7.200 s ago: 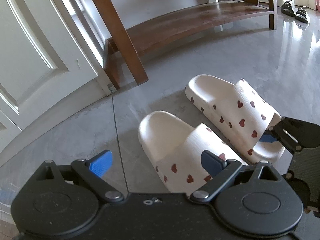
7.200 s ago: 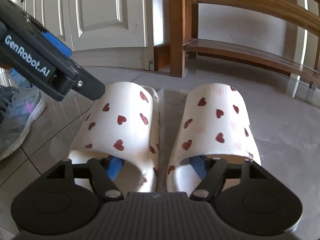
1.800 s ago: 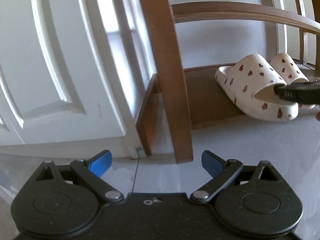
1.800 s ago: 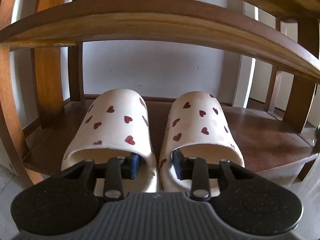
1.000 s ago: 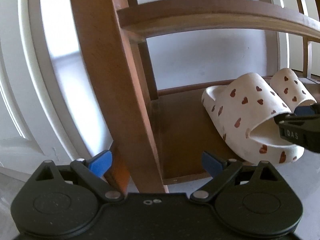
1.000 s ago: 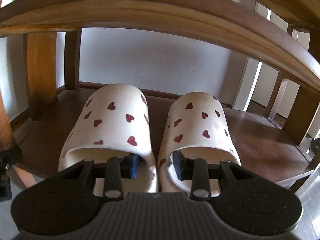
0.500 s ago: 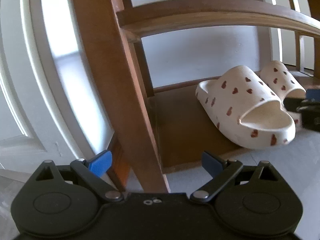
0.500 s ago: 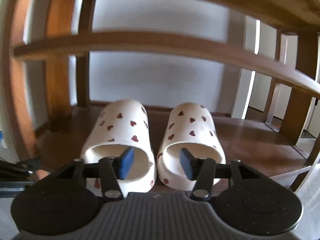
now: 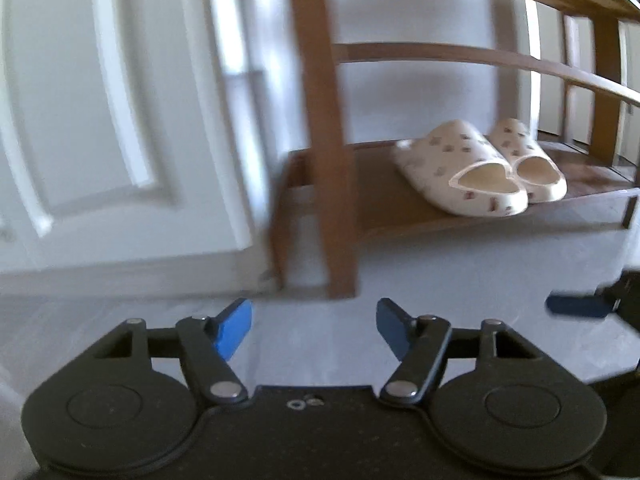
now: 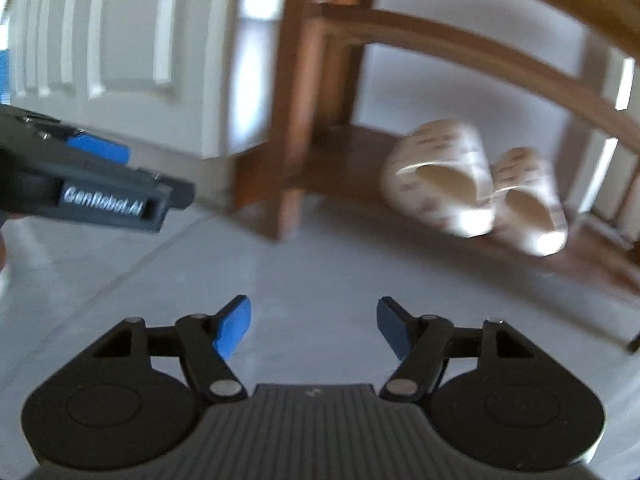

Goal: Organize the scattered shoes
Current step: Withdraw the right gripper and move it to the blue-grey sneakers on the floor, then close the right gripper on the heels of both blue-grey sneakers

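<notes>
Two cream slippers with red hearts (image 9: 472, 172) (image 10: 448, 184) stand side by side on the low shelf of a brown wooden rack (image 9: 400, 216), heels toward me. My left gripper (image 9: 314, 330) hangs over the grey floor, well back from the rack; its jaws are closing with nothing between them. My right gripper (image 10: 314, 328) is also back over the floor, its jaws opening and empty. In the right wrist view the left gripper (image 10: 100, 184) shows at the left edge. The right gripper's blue fingertip (image 9: 576, 306) shows at the right edge of the left wrist view.
A white panelled door (image 9: 100, 120) stands left of the rack. The rack's wooden post (image 9: 320, 140) and upper rail (image 9: 480, 58) frame the shelf. Grey tiled floor (image 10: 280, 264) spreads in front of the rack.
Both grippers have pulled back from the rack, so the slippers look smaller and farther. The right gripper has let go of the slippers and opened. The left gripper's fingers have come closer together.
</notes>
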Available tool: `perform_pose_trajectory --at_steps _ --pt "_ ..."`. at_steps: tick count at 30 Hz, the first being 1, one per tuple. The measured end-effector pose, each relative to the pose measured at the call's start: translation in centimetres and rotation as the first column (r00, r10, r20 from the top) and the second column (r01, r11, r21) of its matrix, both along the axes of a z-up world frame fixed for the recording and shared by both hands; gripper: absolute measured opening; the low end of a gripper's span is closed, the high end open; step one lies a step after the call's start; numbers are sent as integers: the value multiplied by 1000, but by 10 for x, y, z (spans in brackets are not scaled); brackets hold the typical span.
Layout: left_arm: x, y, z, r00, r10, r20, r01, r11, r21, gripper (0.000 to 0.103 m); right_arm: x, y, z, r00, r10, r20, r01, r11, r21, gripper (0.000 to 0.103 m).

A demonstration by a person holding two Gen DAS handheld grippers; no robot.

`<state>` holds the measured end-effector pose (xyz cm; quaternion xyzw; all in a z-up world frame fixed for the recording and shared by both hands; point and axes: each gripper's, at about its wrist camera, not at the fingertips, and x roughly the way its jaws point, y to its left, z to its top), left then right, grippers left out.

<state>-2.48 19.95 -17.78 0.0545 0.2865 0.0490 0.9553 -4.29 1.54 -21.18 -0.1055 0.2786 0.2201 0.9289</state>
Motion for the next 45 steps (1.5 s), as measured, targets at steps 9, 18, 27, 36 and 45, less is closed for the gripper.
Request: perform_pose_trajectory --at_steps 9,18,27,36,45 --pt "-87 90 13 975 218 -33 -219 976 -4 52 -58 97 7 934 356 -20 -355 934 31 62" --pt "-174 165 25 892 447 -58 -447 894 18 47 -72 166 34 863 503 -41 -492 856 161 38" --pt "-228 226 26 749 653 -112 -658 753 -16 45 -77 262 44 814 540 -215 -503 840 204 49" --pt "-227 244 30 733 673 -101 -679 733 -41 50 -77 309 28 804 481 -350 -457 876 156 67" --pt "-229 250 23 729 681 -73 -683 730 -15 60 -77 347 5 780 445 -439 -469 881 59 72"
